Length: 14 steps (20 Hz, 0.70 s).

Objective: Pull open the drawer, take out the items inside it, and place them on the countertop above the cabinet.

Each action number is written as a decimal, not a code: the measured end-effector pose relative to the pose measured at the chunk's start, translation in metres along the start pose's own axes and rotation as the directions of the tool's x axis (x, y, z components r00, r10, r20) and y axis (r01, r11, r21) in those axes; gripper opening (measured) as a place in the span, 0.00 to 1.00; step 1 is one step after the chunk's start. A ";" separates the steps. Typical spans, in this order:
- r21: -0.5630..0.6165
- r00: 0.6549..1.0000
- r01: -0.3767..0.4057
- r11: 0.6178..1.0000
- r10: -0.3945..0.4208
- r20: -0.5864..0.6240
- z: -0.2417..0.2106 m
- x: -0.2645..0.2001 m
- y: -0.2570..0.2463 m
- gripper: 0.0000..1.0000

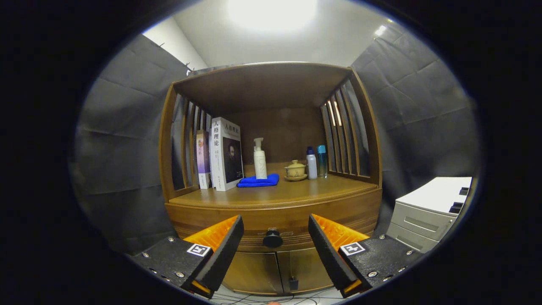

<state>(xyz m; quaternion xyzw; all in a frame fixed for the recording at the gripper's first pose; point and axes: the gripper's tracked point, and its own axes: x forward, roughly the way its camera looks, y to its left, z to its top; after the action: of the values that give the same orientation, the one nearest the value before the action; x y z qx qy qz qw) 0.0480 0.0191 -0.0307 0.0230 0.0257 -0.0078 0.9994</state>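
Gripper (pixel 275 245) fingers spread wide apart, holding nothing, level and aimed straight at a wooden cabinet (pixel 273 212). Between the fingertips and a little beyond them sits the round dark knob (pixel 272 238) of the drawer (pixel 275 222), which is closed. Below the drawer are two cabinet doors (pixel 275 267) with a small dark handle where they meet.

Above the drawer lies the countertop (pixel 275 192), a wooden shelf with slatted sides and a wooden roof. On it, from one side to the other: two upright books (pixel 220 156), the larger white with Chinese characters on its spine and cover; a white pump bottle (pixel 259 160) standing just behind a folded blue cloth (pixel 258 181); a small lidded tea bowl (pixel 295 170) on a saucer; and two slim bottles (pixel 316 162) side by side. Dark cloth walls surround the cabinet. Off to one side stands a white drawer unit (pixel 427 212). A bright ceiling light (pixel 271 12) glares overhead.
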 end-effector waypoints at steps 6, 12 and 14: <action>-0.011 0.997 0.025 1.000 -0.026 -0.066 -0.026 0.033 -0.002 0.95; -0.015 0.986 0.041 0.999 -0.043 -0.163 -0.069 0.064 0.003 0.95; -0.011 0.980 0.041 0.999 -0.042 -0.194 -0.082 0.068 0.006 0.95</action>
<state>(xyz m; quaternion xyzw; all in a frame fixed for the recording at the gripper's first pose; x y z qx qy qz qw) 0.1119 0.0278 -0.1156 0.0197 0.1235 -0.0262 0.9918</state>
